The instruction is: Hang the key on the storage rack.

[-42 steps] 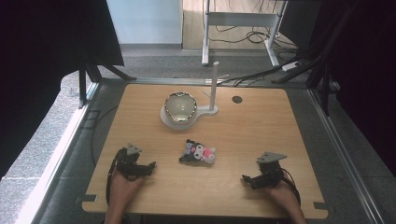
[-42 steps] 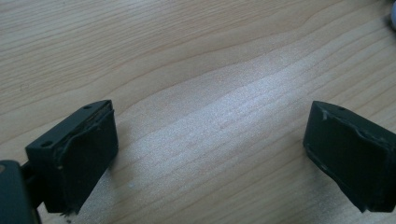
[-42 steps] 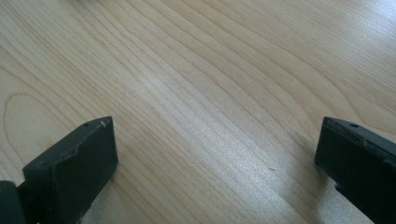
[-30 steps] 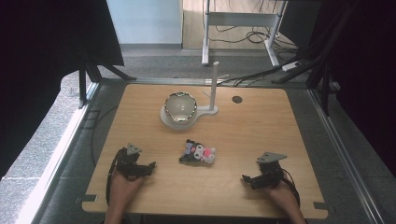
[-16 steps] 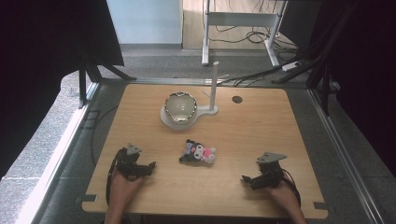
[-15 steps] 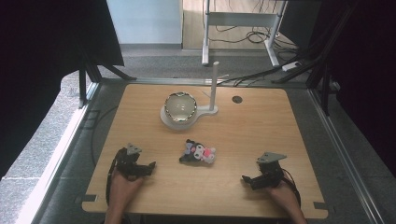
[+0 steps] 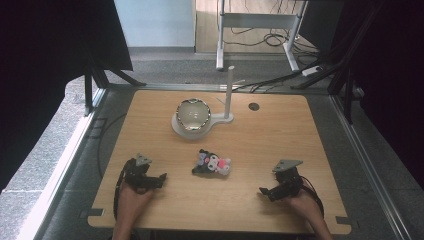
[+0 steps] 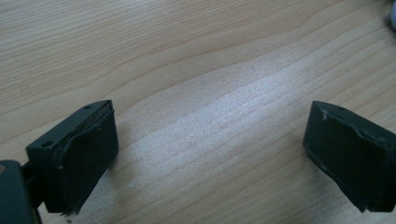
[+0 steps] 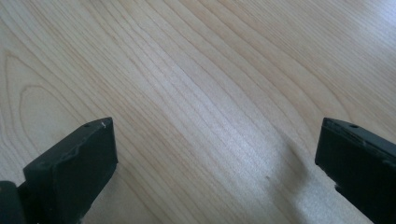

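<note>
A small plush toy (image 7: 213,163), black, white and pink, lies at the middle of the wooden table (image 7: 280,135). Behind it a shiny metal bowl (image 7: 192,114) sits on a white base with an upright white post (image 7: 229,90). My left gripper (image 7: 159,178) rests low on the table to the left of the toy, held by a hand, and stands open. In the left gripper view its black jaws stand wide apart over bare wood (image 8: 210,116). My right gripper (image 7: 265,192) rests to the right of the toy, open, with bare wood (image 9: 210,107) between its jaws.
A small dark round mark (image 7: 254,106) lies on the table at the back right. Dark curtains flank the table on both sides. Behind the table a white metal frame (image 7: 255,20) and cables stand on the floor.
</note>
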`<state>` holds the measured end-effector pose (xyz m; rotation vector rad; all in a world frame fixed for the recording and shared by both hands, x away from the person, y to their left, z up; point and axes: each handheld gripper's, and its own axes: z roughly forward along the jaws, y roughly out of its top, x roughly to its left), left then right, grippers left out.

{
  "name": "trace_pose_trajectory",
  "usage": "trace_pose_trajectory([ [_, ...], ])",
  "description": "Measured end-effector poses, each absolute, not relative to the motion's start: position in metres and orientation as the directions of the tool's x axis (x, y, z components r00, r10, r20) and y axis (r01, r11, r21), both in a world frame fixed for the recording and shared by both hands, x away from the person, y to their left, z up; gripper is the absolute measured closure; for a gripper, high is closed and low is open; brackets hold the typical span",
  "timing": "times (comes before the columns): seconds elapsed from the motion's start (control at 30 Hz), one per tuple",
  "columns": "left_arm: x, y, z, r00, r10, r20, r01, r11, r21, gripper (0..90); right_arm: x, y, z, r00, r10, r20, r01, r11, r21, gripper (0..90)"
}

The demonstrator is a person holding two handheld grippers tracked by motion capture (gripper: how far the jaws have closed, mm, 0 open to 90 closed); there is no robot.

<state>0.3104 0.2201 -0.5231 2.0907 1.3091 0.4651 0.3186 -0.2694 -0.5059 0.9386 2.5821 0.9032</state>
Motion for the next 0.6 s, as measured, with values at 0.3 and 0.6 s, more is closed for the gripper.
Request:
trace_pose_trajectory([
  [0.3, 0.31, 0.22, -0.523, 0.446, 0.894, -0.029, 0.676, -0.316, 0.666, 3.2, 0.327, -0.262, -0.492, -0.787, 0.616, 0.014, 0.492, 0.614, 0.617, 0.0],
  [0.6, 0.31, 0.22, -0.523, 0.447, 0.894, -0.029, 0.676, -0.316, 0.666, 3.3, 0.338, -0.255, -0.486, -0.796, 0.605, 0.015, 0.488, 0.628, 0.607, 0.0],
])
